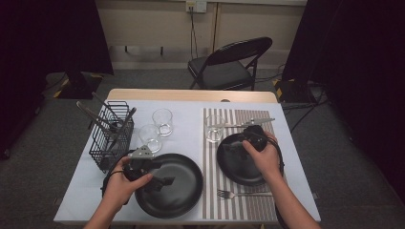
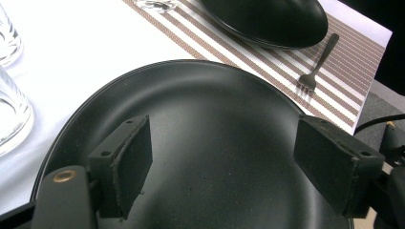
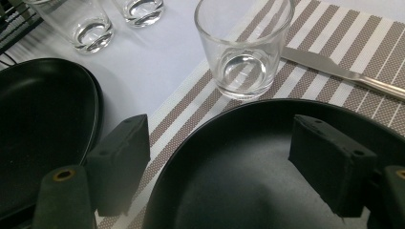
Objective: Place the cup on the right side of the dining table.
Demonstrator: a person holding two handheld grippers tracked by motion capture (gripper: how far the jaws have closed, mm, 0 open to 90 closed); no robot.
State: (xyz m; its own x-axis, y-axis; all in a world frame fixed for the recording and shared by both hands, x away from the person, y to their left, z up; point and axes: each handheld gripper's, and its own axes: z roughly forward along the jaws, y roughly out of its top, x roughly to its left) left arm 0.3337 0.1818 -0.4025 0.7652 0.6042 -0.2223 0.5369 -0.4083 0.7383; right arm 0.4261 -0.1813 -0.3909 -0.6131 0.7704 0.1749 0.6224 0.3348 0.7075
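The large black plate (image 1: 169, 185) lies flat on the white table surface directly beneath the left gripper (image 1: 160, 180), whose jaws stand wide apart over the plate's well and grip nothing. In the left gripper view the plate (image 2: 205, 124) fills the space between and beyond both pads (image 2: 136, 162), with its near rim below them. Judged stiff, fairly heavy and breakable, with a smooth matte glaze that may slip; the rim is the only place to take hold, one pad above and one under the lip. The right gripper (image 1: 242, 142) hovers over the smaller black plate (image 1: 239, 167) on the striped placemat (image 1: 239, 200), jaws likewise spread and empty; in the right gripper view that plate's far rim (image 3: 267, 107) runs between the pads. Just ahead of the right gripper stand a clear glass (image 3: 243, 45) and a knife (image 3: 344, 71). Beyond the left gripper are two more glasses (image 1: 156, 130), and to its outer side a wire basket (image 1: 112, 138) holding utensils. A fork (image 1: 234, 194) lies between the two plates, nearer the person.
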